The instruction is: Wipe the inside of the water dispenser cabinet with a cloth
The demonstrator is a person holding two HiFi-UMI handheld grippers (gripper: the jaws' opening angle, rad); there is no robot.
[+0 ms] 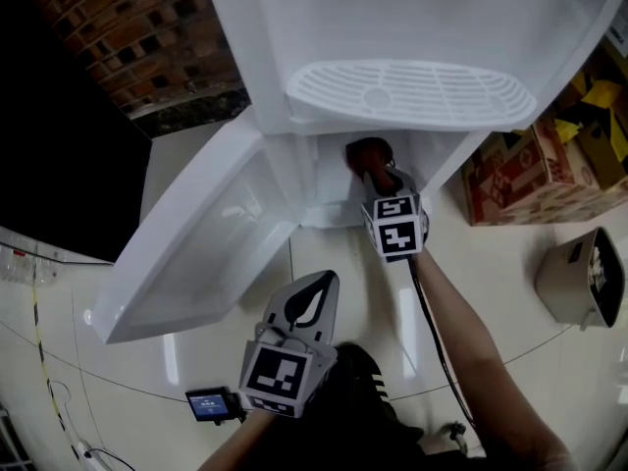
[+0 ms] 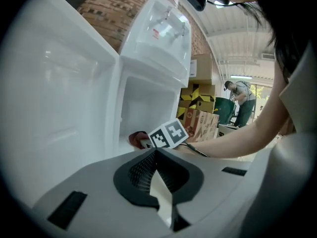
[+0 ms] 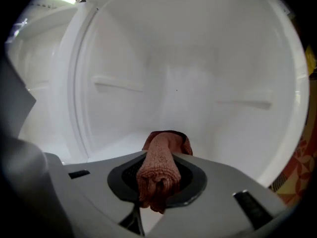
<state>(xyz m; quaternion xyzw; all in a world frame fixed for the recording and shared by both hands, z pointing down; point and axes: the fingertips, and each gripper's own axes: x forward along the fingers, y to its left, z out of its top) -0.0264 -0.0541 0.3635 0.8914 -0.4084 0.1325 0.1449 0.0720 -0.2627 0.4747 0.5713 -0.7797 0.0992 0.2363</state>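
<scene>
Rust-brown terry, looped and nubby: that is the cloth (image 3: 159, 167), rolled into a thick sausage. Our right gripper (image 3: 161, 157) pinches it between dark ribbed pads. Its long axis runs along the jaws, near to far, and it points straight into the cabinet (image 3: 198, 58). The near end hangs in a crumpled lump and the far end bunches just past the tips. We cannot tell whether that end touches the cabinet floor.

Inside, the cabinet is smooth white plastic with rounded corners. A shallow ledge is moulded into each side wall.

From the head view, the cloth (image 1: 367, 153) sits in the low opening under the oval slotted drip grille (image 1: 407, 91). The right gripper (image 1: 378, 180) reaches in behind it. The white door (image 1: 196, 243) swings wide to the left, its inner face a glossy recessed panel.

Our left gripper (image 1: 312, 297) hangs nearer to us over the pale glossy floor tiles (image 1: 128, 381), well apart from the cabinet. In its own view the jaws are pressed together at the tips (image 2: 154, 152), with nothing between them.

Printed cardboard boxes (image 1: 520, 175) stand to the right. A rough brick wall (image 1: 137, 37) rises at far left.
</scene>
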